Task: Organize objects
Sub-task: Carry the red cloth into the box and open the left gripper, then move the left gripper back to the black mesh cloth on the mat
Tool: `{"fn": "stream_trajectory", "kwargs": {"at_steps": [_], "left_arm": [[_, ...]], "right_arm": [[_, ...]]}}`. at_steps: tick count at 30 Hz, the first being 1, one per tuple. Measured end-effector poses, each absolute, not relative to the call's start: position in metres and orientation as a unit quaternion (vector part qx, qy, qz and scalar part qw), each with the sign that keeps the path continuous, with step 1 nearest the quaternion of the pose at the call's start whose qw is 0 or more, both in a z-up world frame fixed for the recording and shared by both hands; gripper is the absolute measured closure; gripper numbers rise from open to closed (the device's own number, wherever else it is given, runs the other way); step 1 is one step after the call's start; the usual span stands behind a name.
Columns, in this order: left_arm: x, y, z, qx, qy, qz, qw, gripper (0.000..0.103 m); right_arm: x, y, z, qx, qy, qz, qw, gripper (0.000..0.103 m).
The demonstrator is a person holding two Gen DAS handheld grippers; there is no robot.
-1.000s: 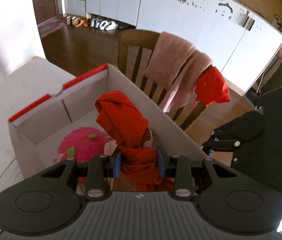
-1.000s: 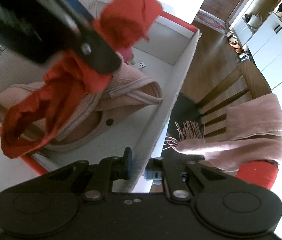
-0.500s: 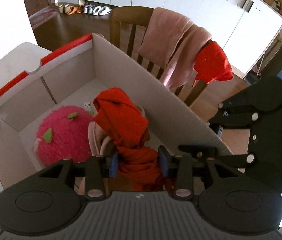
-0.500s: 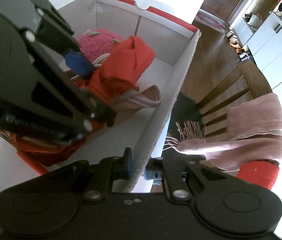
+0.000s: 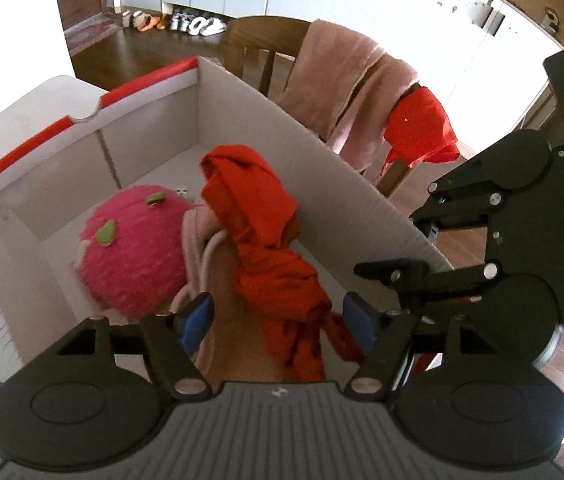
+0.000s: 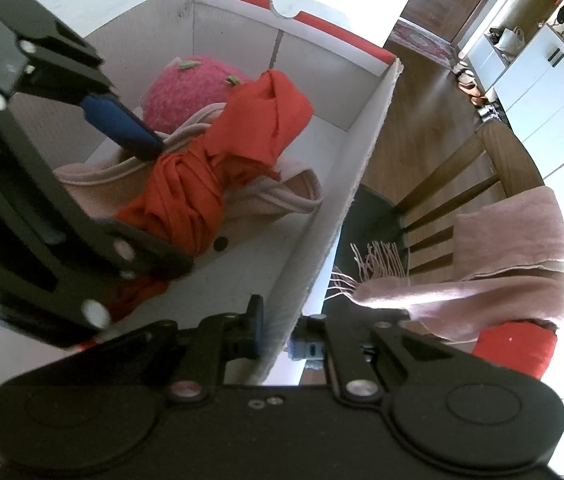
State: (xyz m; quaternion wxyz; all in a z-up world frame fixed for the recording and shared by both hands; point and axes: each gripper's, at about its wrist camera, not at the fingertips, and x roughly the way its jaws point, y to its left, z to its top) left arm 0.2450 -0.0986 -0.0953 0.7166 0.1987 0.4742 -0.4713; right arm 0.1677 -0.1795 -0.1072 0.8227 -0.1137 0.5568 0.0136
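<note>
An open white cardboard box (image 5: 322, 176) with red rim strips stands on the table. Inside lie a pink plush fruit (image 5: 133, 248) and a pale pink strapped bag (image 6: 282, 204). A crumpled red cloth (image 5: 257, 216) rests on the bag. My left gripper (image 5: 277, 324) reaches down into the box. Its jaws are opening, with the cloth's lower end between the blue pads (image 5: 197, 320) and the pads apart from it. My right gripper (image 6: 277, 336) is shut on the box's right side wall (image 6: 354, 184) at its near end.
A wooden chair (image 6: 498, 152) stands just beyond the box's right wall, draped with a pink fringed scarf (image 5: 346, 80) and a second red cloth (image 5: 418, 128). White cupboards (image 5: 362, 8) and shoes on the wooden floor lie farther back. The white table (image 5: 41, 100) extends left.
The left gripper has sunk into the box with the red cloth, and its jaws have spread off the cloth, which now lies on the bag. The right gripper has kept still.
</note>
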Motion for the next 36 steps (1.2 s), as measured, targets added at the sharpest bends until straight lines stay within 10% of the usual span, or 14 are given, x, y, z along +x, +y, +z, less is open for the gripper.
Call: {"fn": "stream_trajectory", "kwargs": {"at_steps": [36], "left_arm": [[0.254,0.158,-0.039,0.099,0.436,-0.327,0.833,0.021]], "right_arm": [[0.169,-0.166,-0.106,-0.113,0.566,-0.018,0.817,0.093]]}}
